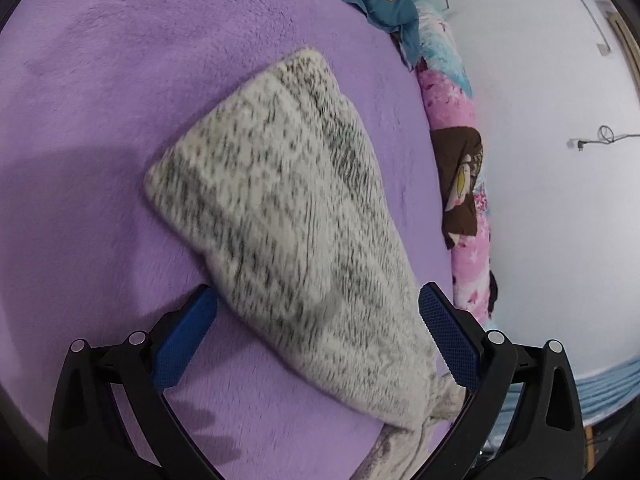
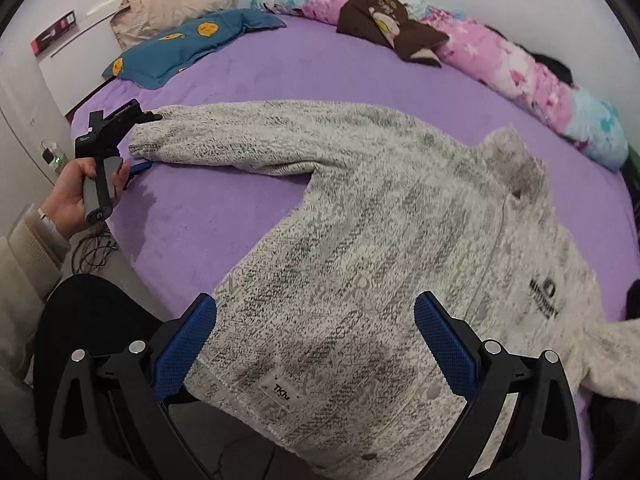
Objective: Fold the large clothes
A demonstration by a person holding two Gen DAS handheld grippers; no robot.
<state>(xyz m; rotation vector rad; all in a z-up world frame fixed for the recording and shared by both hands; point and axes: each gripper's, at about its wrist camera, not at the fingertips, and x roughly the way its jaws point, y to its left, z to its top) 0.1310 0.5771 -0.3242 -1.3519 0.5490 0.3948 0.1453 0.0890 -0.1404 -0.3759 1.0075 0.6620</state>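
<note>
A grey-and-white speckled fleece sweater (image 2: 392, 216) lies spread front-up on the purple bed (image 2: 224, 216), collar toward the far right and one sleeve stretched out to the left. My right gripper (image 2: 316, 312) hangs open over the hem near the small label (image 2: 280, 394), one blue pad on each side of the fabric. In the left wrist view the sleeve (image 1: 280, 200) runs between the wide-open fingers of my left gripper (image 1: 316, 312). The right wrist view shows that left gripper (image 2: 146, 142), held by a hand (image 2: 72, 196), straddling the sleeve cuff (image 2: 148, 140).
A rolled pink and blue floral quilt (image 2: 520, 68) with a brown cloth (image 2: 392, 28) lines the far bed edge by the wall. A blue pillow (image 2: 180, 48) and a beige pillow (image 2: 176, 0) lie at the head. The person's dark-clad leg (image 2: 92, 320) stands at the near edge.
</note>
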